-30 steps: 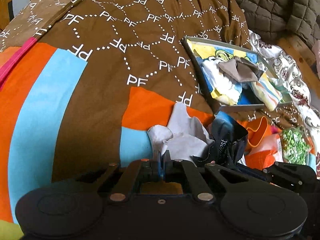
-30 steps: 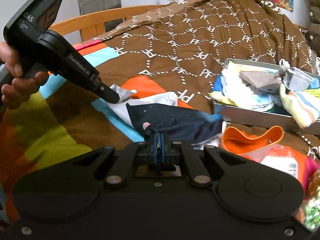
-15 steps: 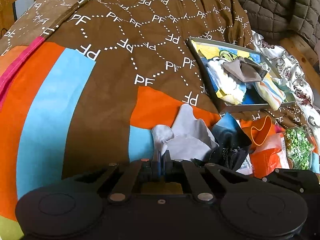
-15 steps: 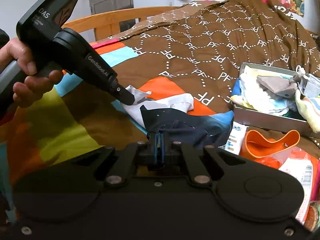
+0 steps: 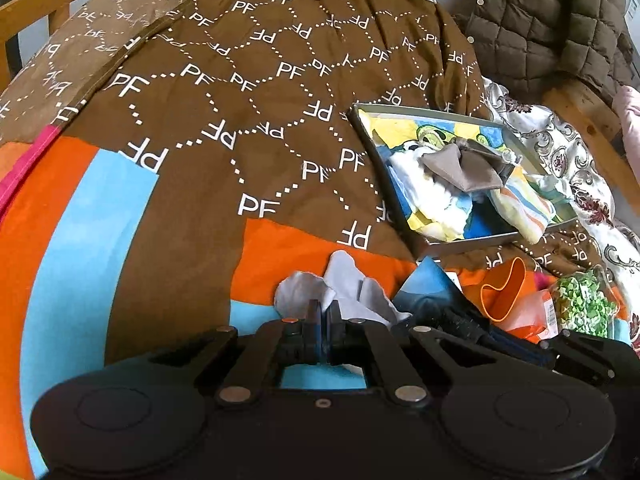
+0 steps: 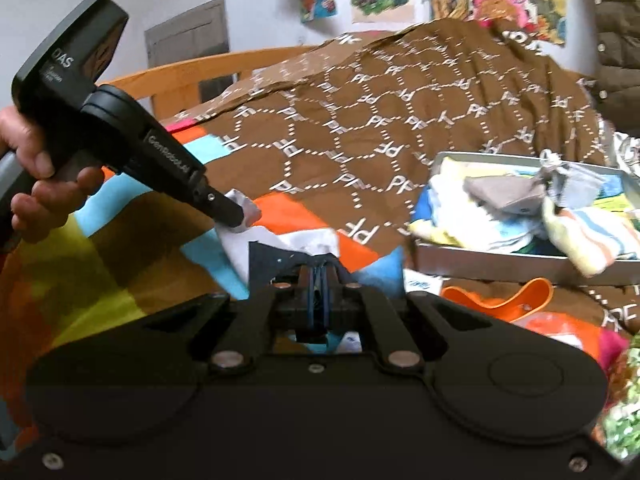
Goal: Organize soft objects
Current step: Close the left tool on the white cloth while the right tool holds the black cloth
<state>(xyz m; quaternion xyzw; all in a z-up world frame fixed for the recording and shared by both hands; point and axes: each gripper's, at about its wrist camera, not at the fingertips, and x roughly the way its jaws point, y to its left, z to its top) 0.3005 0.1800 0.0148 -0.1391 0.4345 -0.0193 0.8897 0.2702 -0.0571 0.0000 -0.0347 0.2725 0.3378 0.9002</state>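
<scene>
Both claws pinch one garment (image 5: 344,296): left gripper (image 5: 320,320) on grey end, right gripper (image 6: 319,280) on dark end; tray (image 6: 500,266) at two o'clock.

Pale grey cloth (image 5: 344,292), crumpled and pinched at its near edge between the shut fingers of the left tool (image 5: 320,322), lay on the orange and blue patches of the bed cover. Dark navy cloth (image 6: 292,262), speckled with white, was clamped in the right tool (image 6: 319,280), just beside the grey one and partly over it. Shallow grey tray (image 5: 472,239) sat further right, heaped with a taupe cloth (image 5: 460,166), white fluffy cloth (image 5: 436,196) and striped yellow cloth (image 5: 524,210).
</scene>
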